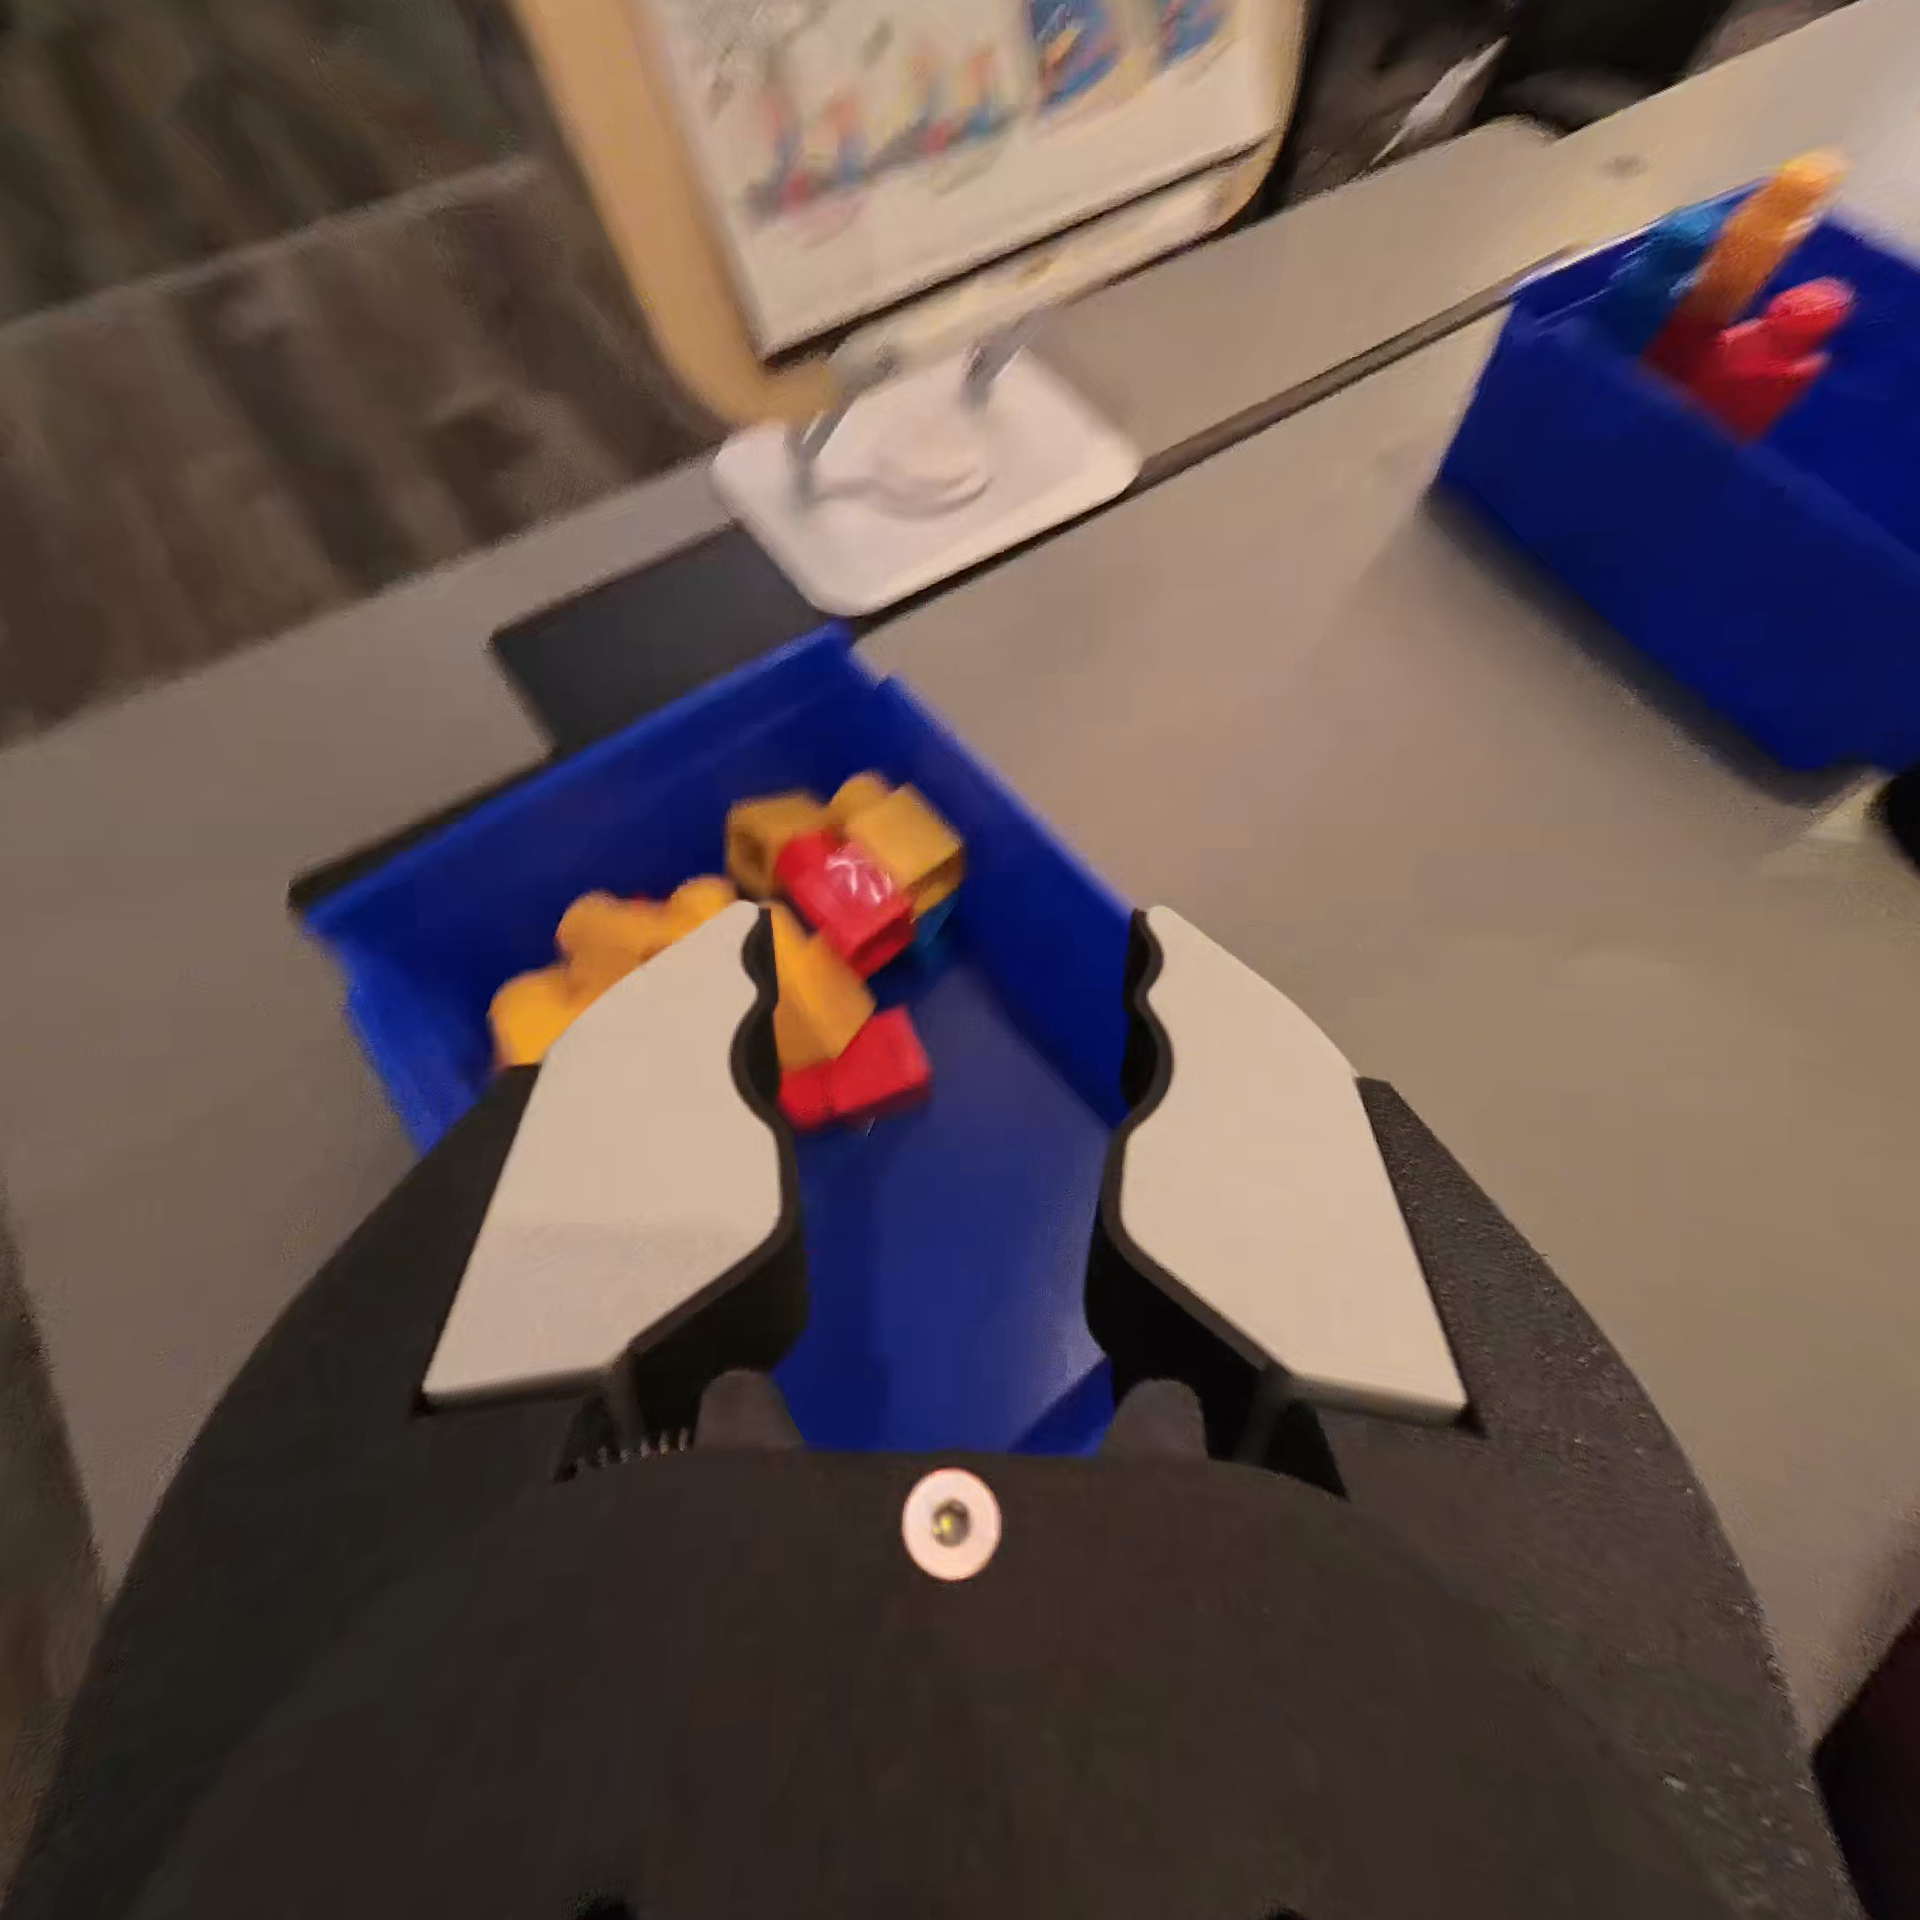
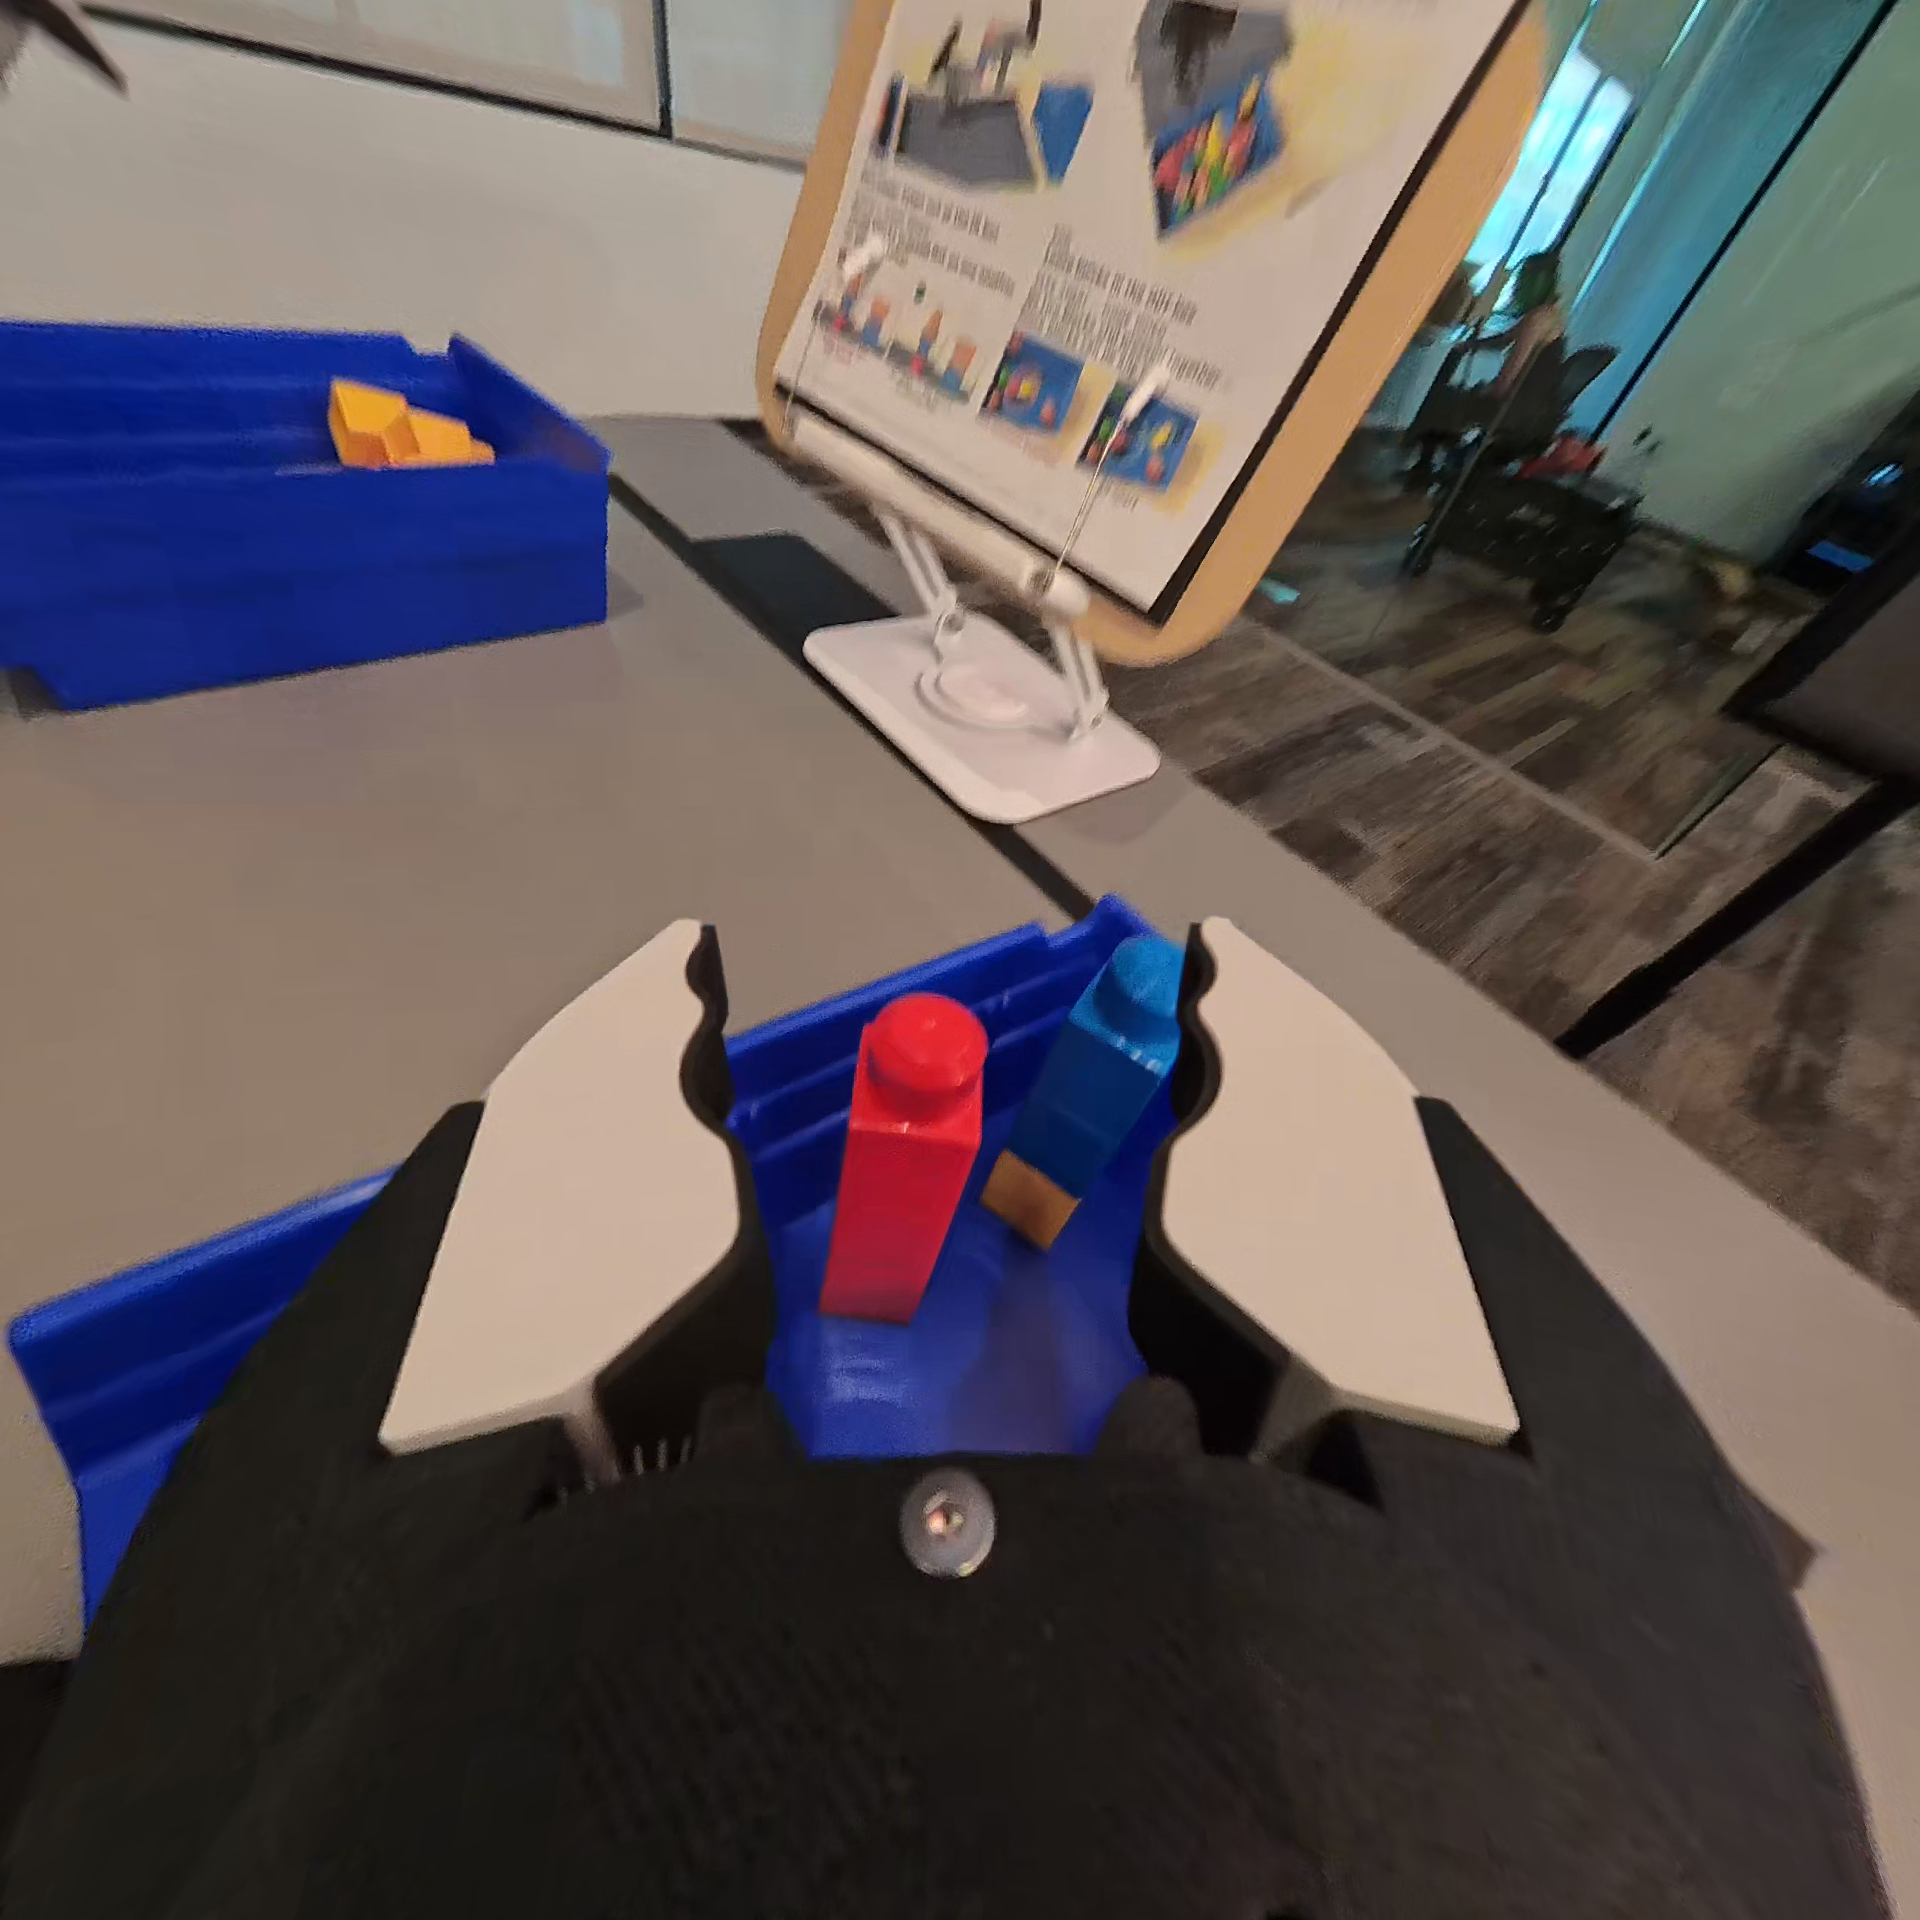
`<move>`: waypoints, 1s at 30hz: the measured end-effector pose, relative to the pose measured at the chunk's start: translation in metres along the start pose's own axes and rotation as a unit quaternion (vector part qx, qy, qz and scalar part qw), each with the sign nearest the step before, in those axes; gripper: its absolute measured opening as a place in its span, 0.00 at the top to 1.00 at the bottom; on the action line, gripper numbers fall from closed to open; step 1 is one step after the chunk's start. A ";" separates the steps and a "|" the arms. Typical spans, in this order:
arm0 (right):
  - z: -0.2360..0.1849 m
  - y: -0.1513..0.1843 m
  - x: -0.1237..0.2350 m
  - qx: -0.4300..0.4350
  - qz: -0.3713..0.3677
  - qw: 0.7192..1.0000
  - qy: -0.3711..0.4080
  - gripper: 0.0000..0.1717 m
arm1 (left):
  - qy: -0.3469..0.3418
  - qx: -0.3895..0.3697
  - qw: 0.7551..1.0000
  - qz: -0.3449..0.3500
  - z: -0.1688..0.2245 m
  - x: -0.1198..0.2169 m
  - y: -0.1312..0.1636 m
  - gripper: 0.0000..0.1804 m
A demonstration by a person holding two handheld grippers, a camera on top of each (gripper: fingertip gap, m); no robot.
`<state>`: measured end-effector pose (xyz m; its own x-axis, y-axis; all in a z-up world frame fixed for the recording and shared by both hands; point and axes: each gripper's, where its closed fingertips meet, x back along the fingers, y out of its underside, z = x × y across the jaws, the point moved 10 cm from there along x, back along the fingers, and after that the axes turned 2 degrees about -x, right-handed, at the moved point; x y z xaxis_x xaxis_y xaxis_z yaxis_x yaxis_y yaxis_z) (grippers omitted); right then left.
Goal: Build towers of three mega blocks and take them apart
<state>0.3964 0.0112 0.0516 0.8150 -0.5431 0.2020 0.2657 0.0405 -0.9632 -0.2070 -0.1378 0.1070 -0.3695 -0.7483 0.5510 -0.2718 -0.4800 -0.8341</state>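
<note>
Hovering spread and bare: left claw point(image 1: 945, 925) over near bin point(image 1: 665, 769) of loose blocks point(image 1: 831, 914), right claw point(image 2: 951, 940) above red tower point(image 2: 904, 1153) and leaning blue tower point(image 2: 1101, 1081). Standing far on worktop point(image 2: 468, 831): instruction board point(image 2: 1122, 291), writing blurred.

1. The left gripper point(image 1: 948, 1023) is built from a black textured body with two pale grey fingers point(image 1: 634, 1164), edged by wavy black pads.
2. The right gripper point(image 2: 948, 1023) is formed alike; a silver screw point(image 2: 945, 1525) is set centrally.

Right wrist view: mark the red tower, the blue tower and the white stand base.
red tower point(image 2: 902, 1174), right wrist view, front face.
blue tower point(image 2: 1101, 1091), right wrist view, side face.
white stand base point(image 2: 997, 748), right wrist view, flat plate.
</note>
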 end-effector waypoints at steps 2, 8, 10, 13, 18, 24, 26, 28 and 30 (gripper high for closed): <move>-0.004 -0.020 0.006 0.014 0.016 1.000 0.018 0.52 | -0.008 0.028 0.999 -0.045 -0.016 0.001 0.017 0.67; -0.029 -0.059 0.001 0.072 0.037 0.997 0.008 0.52 | -0.005 0.073 0.990 -0.116 -0.027 -0.035 0.029 0.68; -0.038 -0.066 -0.004 0.095 0.035 0.995 0.000 0.53 | -0.005 0.091 0.988 -0.123 -0.029 -0.055 0.028 0.68; -0.047 -0.071 -0.011 0.126 0.027 0.992 -0.003 0.53 | 0.000 0.106 0.985 -0.140 -0.036 -0.082 0.037 0.65; -0.049 -0.069 -0.018 0.127 0.021 0.992 -0.010 0.53 | 0.002 0.144 0.975 -0.171 -0.050 -0.106 0.054 0.66; -0.048 -0.069 -0.021 0.118 0.028 0.992 -0.017 0.53 | -0.008 0.142 0.975 -0.168 -0.056 -0.108 0.058 0.77; -0.049 -0.069 -0.021 0.119 0.027 0.992 -0.018 0.53 | -0.015 0.149 0.972 -0.183 -0.057 -0.109 0.061 0.76; -0.049 -0.069 -0.021 0.119 0.029 0.992 -0.020 0.53 | -0.026 0.148 0.969 -0.194 -0.058 -0.112 0.064 0.75; -0.049 -0.069 -0.020 0.118 0.030 0.992 -0.021 0.53 | -0.020 0.158 0.968 -0.195 -0.059 -0.116 0.066 0.75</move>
<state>0.3361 -0.0219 0.1057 0.8520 -0.4993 0.1573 0.3256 0.2701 -0.9061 -0.2342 -0.0556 -0.0101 -0.2570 -0.4964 0.8292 -0.0958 -0.8407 -0.5329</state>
